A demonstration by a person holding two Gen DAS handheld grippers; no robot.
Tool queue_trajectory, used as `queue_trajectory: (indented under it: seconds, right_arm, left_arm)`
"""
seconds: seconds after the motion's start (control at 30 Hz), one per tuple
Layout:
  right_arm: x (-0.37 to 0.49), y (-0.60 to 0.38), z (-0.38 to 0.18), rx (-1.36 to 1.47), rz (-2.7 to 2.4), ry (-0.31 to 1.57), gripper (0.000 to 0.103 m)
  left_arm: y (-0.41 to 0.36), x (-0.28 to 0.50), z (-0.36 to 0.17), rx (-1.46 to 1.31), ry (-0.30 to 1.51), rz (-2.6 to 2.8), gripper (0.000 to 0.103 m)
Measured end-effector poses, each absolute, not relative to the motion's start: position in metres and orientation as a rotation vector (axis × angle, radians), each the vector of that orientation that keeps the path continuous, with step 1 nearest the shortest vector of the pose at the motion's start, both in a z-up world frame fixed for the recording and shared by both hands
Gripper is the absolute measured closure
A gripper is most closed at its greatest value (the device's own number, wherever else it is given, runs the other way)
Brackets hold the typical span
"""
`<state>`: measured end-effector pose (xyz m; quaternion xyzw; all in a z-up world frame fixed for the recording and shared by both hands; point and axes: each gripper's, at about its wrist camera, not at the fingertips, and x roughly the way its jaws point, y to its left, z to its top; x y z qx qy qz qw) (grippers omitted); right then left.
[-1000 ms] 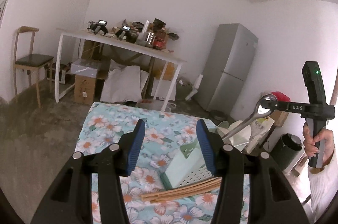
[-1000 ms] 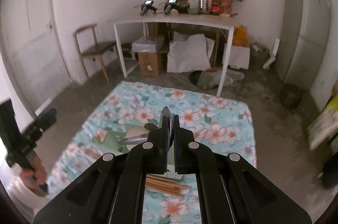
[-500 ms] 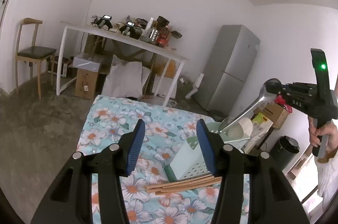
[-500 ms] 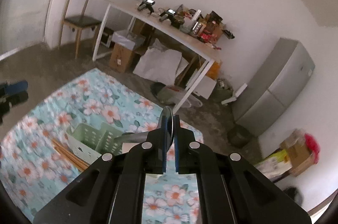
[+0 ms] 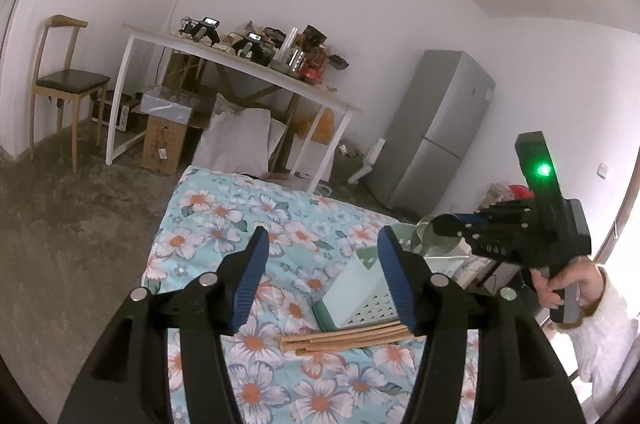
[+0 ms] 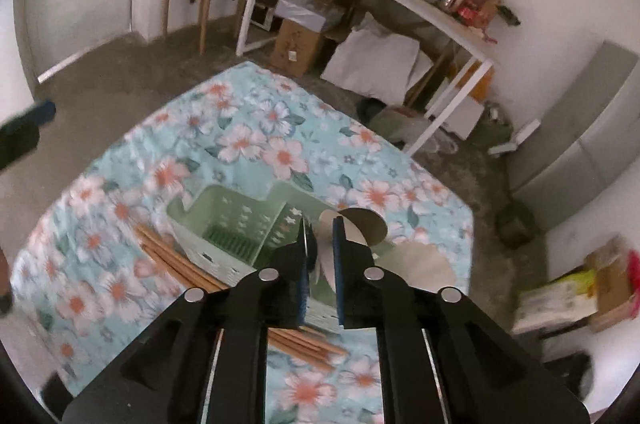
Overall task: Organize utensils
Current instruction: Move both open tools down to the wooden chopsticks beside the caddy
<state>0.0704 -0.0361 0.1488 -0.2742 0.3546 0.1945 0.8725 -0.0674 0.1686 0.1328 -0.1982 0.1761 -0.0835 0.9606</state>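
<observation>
The right gripper (image 6: pixel 320 232) is pointing steeply down over the pale green perforated plastic utensil basket (image 6: pixel 236 224), which is sitting on the surface covered by a light blue cloth printed with pink and white flowers (image 6: pixel 256 140). Its jaws have just been opening and are now standing narrowly apart, with the shiny metal spoon (image 6: pixel 362 224) showing between and beyond them; its bowl is blurred, and whether the pads are pressing on it cannot be told. A bundle of light brown wooden chopsticks (image 6: pixel 176 256) is lying flat on the cloth, just beside the basket's near wall.

In the left wrist view, the left gripper (image 5: pixel 320 248) is hovering above the cloth with its blue-padded jaws standing wide and nothing between them; they have just been opening a little further. The basket (image 5: pixel 356 288) and chopsticks (image 5: pixel 344 338) are lying ahead of it. To the right, a person's hand (image 5: pixel 568 284) in a white sleeve is holding the right gripper (image 5: pixel 448 224) over the basket.
</observation>
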Motion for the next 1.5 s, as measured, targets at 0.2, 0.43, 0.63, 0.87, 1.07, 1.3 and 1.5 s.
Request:
queue_trajectory:
  seconds: [0.2,0.43,0.63,0.87,1.07,1.3,1.5]
  right_arm:
    - [0.076,-0.060,0.174,-0.386,0.458,0.731,0.064]
    - [0.052,-0.130,0.207,-0.064,0.542,0.617,0.061]
    - [0.030,-0.221,0.159,0.221,0.485,0.612,0.057]
    - [0.046,-0.238,0.062,0.307,0.510,0.777,0.056]
    - [0.056,-0.228,0.018,0.357,0.524,0.792,0.056]
    - [0.060,-0.232,-0.009,0.404,0.554,0.859,0.056]
    - [0.058,-0.231,-0.008,0.387,0.562,0.858,0.056]
  left_arm:
    - [0.164,-0.065,0.130,-0.400,0.379,-0.180,0.045]
    - [0.146,-0.054,0.115,-0.323,0.475,-0.196,0.045]
    - [0.144,-0.036,0.070,-0.370,0.659,-0.252,0.047]
    - [0.166,-0.018,0.023,-0.606,0.755,-0.189,0.060]
    - [0.176,-0.006,-0.002,-0.787,0.733,-0.241,0.069]
    - [0.164,0.003,-0.007,-0.813,0.712,-0.250,0.077]
    - [0.160,0.016,-0.016,-0.870,0.727,-0.268,0.088]
